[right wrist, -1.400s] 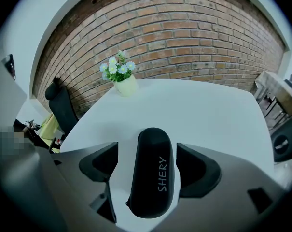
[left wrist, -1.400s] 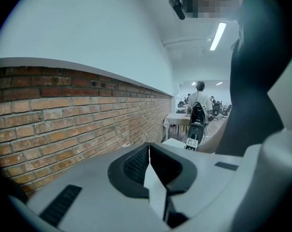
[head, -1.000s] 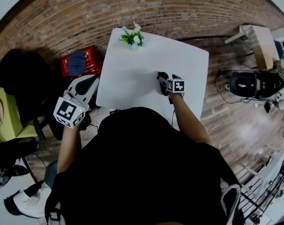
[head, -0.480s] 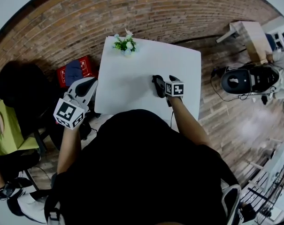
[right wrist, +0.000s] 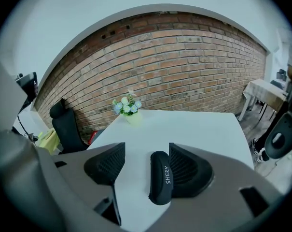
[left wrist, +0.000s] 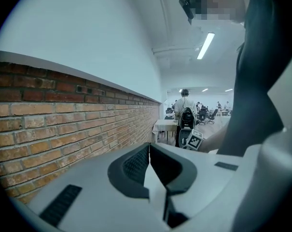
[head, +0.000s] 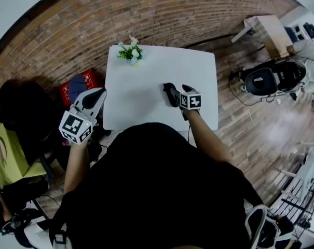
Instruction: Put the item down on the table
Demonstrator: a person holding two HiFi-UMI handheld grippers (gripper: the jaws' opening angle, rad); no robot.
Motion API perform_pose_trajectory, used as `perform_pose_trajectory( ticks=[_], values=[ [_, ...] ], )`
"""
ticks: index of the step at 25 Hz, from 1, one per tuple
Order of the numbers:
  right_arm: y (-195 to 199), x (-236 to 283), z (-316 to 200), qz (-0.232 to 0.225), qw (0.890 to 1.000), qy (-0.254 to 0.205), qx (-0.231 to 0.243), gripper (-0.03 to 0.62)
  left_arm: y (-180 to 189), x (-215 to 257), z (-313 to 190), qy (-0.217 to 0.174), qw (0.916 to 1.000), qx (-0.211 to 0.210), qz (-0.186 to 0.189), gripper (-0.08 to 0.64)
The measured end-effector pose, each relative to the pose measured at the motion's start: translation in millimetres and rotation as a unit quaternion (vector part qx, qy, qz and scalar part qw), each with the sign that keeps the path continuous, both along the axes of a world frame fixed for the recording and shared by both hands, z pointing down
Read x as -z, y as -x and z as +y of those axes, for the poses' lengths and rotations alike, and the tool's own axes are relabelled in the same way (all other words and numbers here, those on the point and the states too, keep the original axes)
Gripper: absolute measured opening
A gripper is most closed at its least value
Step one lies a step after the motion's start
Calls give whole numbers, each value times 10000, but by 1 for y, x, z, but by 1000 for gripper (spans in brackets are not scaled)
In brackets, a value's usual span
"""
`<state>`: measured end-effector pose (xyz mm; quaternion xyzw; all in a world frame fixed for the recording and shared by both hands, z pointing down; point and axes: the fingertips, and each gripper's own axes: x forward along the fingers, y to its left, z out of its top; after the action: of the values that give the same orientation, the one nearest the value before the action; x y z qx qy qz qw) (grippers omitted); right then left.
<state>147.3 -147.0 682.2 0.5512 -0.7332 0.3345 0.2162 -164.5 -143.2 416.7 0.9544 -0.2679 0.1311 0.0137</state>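
Flower pot [head: 131, 52] (pale blooms), brick wall [head: 146, 14], black chair [right wrist: 66, 124]

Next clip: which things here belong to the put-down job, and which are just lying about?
Job: black case; white table; right gripper, jaws just been closing, case between them beside one pad, clear of the other.
Idle or lying about: left gripper, shut, empty, off the table; flower pot on the table's far corner; red crate and black chair on the floor.
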Motion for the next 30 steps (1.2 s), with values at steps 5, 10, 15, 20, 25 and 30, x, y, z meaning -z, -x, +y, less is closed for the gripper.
perform_pose_trajectory(
  ticks=[5,10,15,20,25,30],
  values=[
    [1,16,10,-43,9998,-137,-118,281,-8,-1,-1,-19,9998,-173,14,14],
    [1,38,14,-103,9991,-335,-236,264,-14,-3,-4,11,9994,-341,37,14],
    [1,57,20,-67,9980,-525,-339,241,-21,-5,-7,25,9988,-492,64,14],
    [-1,68,26,-79,9970,-638,-435,229,-28,-4,-10,33,9980,-634,72,14],
    [-2,81,33,-93,9958,-740,-530,216,-32,-6,-13,38,9972,-743,54,14],
    [-8,92,38,-31,9945,-804,-676,181,-34,-6,-18,50,9964,-846,60,14]
  ],
)
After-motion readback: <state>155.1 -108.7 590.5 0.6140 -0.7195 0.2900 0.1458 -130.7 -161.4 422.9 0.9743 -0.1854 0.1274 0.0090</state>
